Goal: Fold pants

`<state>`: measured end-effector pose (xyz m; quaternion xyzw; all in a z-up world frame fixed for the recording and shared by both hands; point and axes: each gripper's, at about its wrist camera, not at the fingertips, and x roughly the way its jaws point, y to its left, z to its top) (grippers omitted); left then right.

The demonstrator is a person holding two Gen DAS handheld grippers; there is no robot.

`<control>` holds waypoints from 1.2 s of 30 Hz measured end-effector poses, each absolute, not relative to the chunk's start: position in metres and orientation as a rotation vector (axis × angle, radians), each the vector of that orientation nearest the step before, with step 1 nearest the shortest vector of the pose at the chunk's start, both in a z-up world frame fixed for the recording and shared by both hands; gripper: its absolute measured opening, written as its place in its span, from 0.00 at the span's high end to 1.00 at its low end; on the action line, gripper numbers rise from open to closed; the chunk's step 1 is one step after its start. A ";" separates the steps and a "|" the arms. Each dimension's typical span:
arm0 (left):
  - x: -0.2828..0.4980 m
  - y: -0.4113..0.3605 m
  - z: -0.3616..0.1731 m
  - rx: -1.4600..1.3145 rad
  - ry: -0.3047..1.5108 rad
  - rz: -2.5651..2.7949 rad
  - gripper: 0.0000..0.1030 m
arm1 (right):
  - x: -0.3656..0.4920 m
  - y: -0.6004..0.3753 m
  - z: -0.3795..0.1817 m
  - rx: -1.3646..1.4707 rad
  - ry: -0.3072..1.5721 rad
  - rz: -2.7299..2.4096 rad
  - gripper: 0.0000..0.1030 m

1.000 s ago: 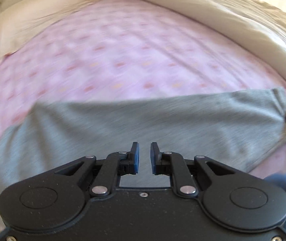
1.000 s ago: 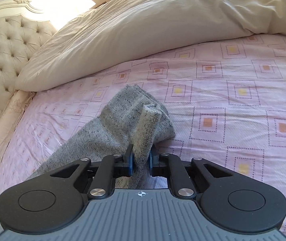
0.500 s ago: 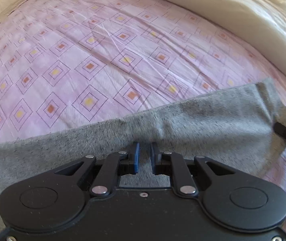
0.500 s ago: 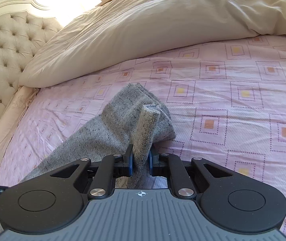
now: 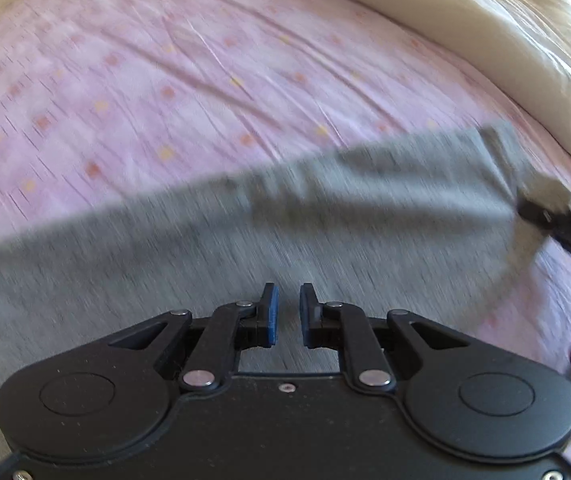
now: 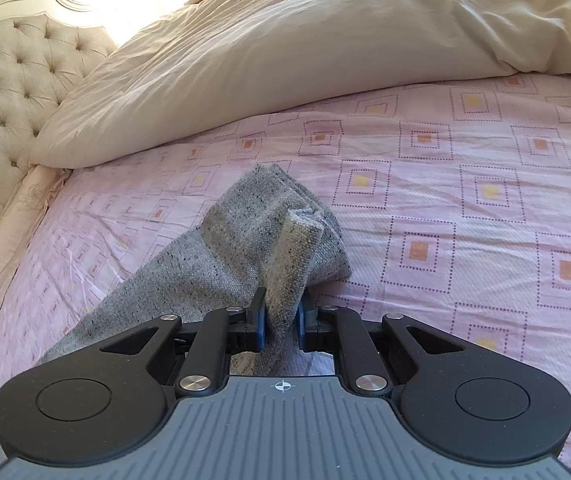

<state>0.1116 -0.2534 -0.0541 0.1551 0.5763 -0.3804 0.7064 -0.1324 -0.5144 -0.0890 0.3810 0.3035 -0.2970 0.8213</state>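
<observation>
Grey knit pants (image 5: pixel 325 220) lie stretched in a long band across the pink bed sheet (image 5: pixel 165 80). My left gripper (image 5: pixel 285 312) hangs just above the middle of the band, pointing steeply down. A narrow gap shows between its blue pads, with nothing in it. My right gripper (image 6: pixel 281 320) is shut on a raised fold at one end of the pants (image 6: pixel 225 248), lifting that end slightly off the sheet. In the blurred left wrist view, a black finger (image 5: pixel 553 220) of the right gripper shows at the band's right end.
A bulky cream duvet (image 6: pixel 325 40) lies along the far side of the bed, also in the left wrist view (image 5: pixel 485 40). A tufted cream headboard (image 6: pixel 5 60) and a pillow (image 6: pixel 1 240) stand at the left. The patterned sheet (image 6: pixel 465 200) spreads to the right.
My left gripper has swept across and sunk closer to the pants, tipping further down; its jaws keep the same narrow gap. The right gripper has kept still with the fold in its grip.
</observation>
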 end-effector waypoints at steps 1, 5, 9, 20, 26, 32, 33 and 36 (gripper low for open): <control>0.106 -0.250 -0.058 0.337 1.306 -0.870 0.81 | -0.131 -0.514 -0.088 0.806 0.653 -0.635 0.87; 0.088 -0.246 -0.066 0.364 1.280 -0.914 0.81 | -0.125 -0.512 -0.081 0.773 0.680 -0.648 0.87; 0.098 -0.233 -0.053 0.277 1.297 -0.867 0.81 | -0.117 -0.501 -0.057 0.704 0.665 -0.650 0.87; 0.138 -0.088 0.018 0.148 1.110 -0.601 0.80 | -0.052 -0.406 0.039 0.373 0.578 -0.439 0.87; 0.143 -0.014 0.021 0.154 1.055 -0.454 0.80 | 0.002 -0.299 0.060 0.224 0.555 -0.167 0.87; 0.144 0.030 0.003 0.097 1.086 -0.375 0.80 | 0.053 -0.169 -0.013 0.121 0.731 0.074 0.87; 0.144 0.035 0.000 0.092 1.092 -0.366 0.80 | 0.058 -0.145 -0.031 0.075 0.776 0.090 0.86; 0.141 0.046 -0.008 0.084 1.108 -0.353 0.80 | 0.059 -0.110 -0.061 0.008 0.841 0.103 0.79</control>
